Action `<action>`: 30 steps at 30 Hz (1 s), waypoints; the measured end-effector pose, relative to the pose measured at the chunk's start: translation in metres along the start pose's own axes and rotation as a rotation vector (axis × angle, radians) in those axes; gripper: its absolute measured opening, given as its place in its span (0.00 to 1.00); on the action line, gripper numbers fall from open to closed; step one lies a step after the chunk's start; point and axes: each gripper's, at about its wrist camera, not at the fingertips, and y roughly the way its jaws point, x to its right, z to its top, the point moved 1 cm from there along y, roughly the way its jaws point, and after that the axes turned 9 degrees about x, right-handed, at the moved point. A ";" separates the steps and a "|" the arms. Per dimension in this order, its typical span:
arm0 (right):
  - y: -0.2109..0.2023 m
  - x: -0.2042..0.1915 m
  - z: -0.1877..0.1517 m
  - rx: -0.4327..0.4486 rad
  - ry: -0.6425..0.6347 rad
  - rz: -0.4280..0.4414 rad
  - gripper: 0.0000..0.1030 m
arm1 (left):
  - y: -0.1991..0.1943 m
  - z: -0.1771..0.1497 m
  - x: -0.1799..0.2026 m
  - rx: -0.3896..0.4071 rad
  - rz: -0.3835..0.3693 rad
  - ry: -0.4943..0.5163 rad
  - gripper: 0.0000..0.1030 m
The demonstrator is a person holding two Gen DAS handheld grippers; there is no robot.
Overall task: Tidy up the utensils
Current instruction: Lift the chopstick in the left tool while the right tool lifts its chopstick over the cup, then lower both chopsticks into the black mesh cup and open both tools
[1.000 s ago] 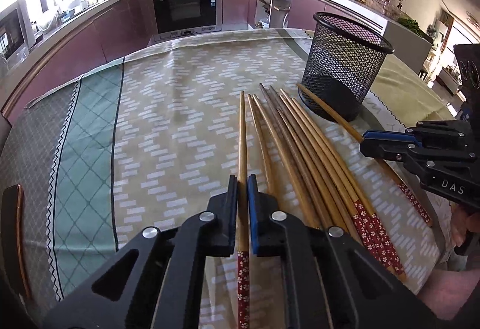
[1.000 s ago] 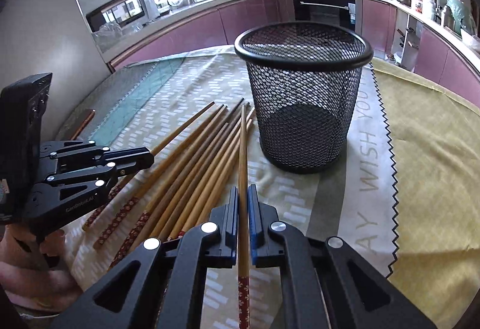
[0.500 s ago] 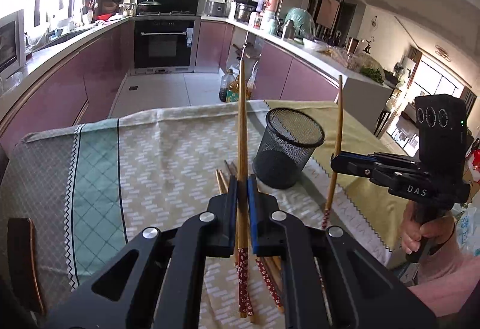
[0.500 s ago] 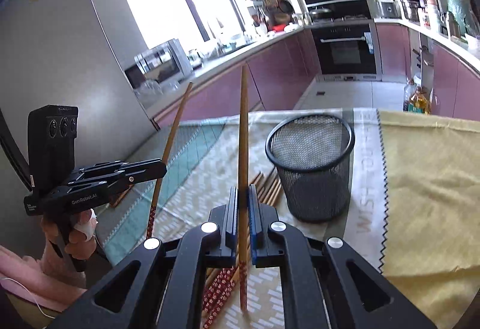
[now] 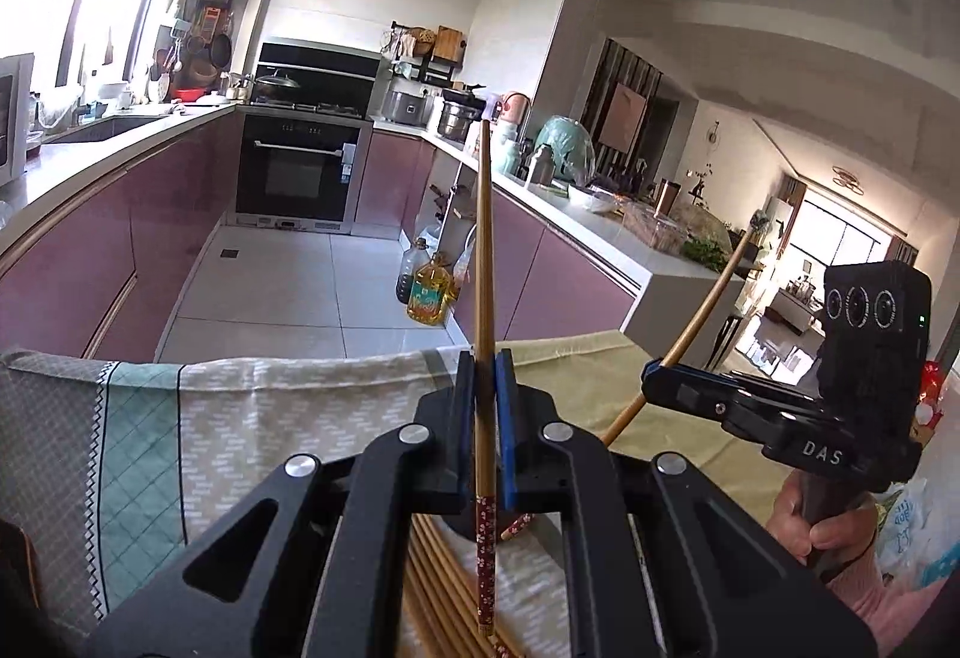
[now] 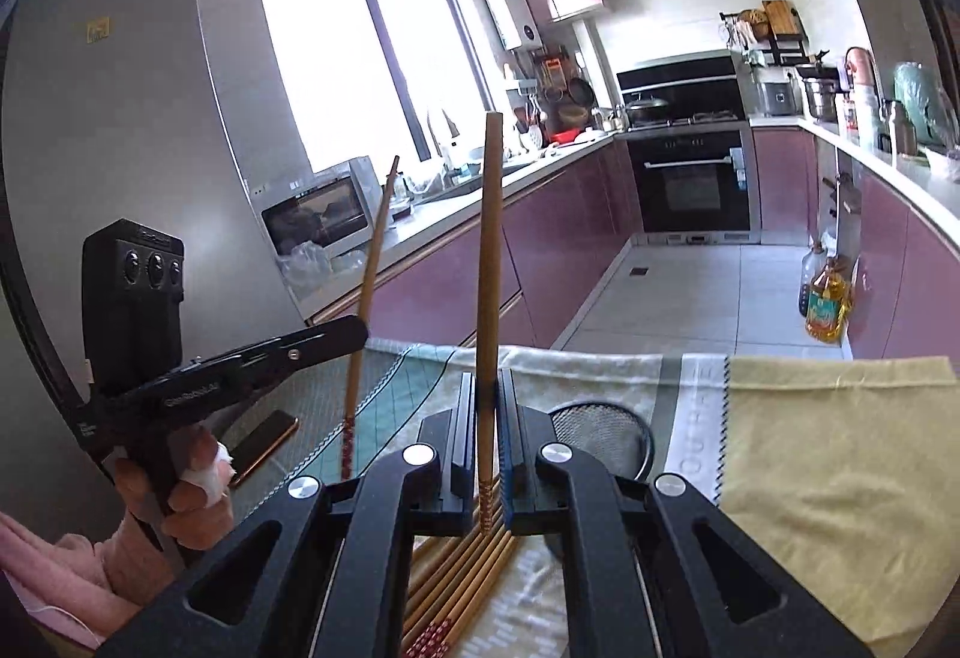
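Right wrist view: slim wooden chopstick with a red flowered butt end is clamped between the blue pads of the right gripper, jaws narrow on it, long axis near upright, plain tip up, patterned end down. Black wire-mesh pen-cup basket sits just below and a little right of that gripper, mostly hidden behind the fingers, only part of the rim showing; the chopstick's lower end looks closer to the rim than the other one, so I'd judge the right hand the nearer for a drop-in. Left gripper likewise pinches a second matching wooden chopstick, jaws narrow, stick upright, flowered end hanging below the pads; the basket is almost entirely hidden under this gripper in the left wrist view. Both sticks need their lower ends brought over the mouth, so the move is down and inward. Remaining loose bundle of wooden chopsticks lies flat below the grippers, beside the basket. Patterned cream-and-teal tablecloth covers the table, yellow-green cloth to the right, dark phone at the left edge. Room: kitchen, mauve cabinets, black built-in oven, bright window
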 end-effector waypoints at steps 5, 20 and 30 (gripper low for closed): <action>0.000 0.009 0.019 0.022 -0.019 -0.019 0.05 | 0.030 0.012 0.012 0.050 -0.016 -0.017 0.07; 0.038 0.041 0.018 -0.037 -0.020 -0.082 0.05 | 0.114 -0.003 0.029 0.034 0.073 0.006 0.07; 0.081 0.053 -0.020 -0.256 0.028 -0.102 0.06 | 0.133 -0.048 0.011 -0.107 0.071 0.031 0.07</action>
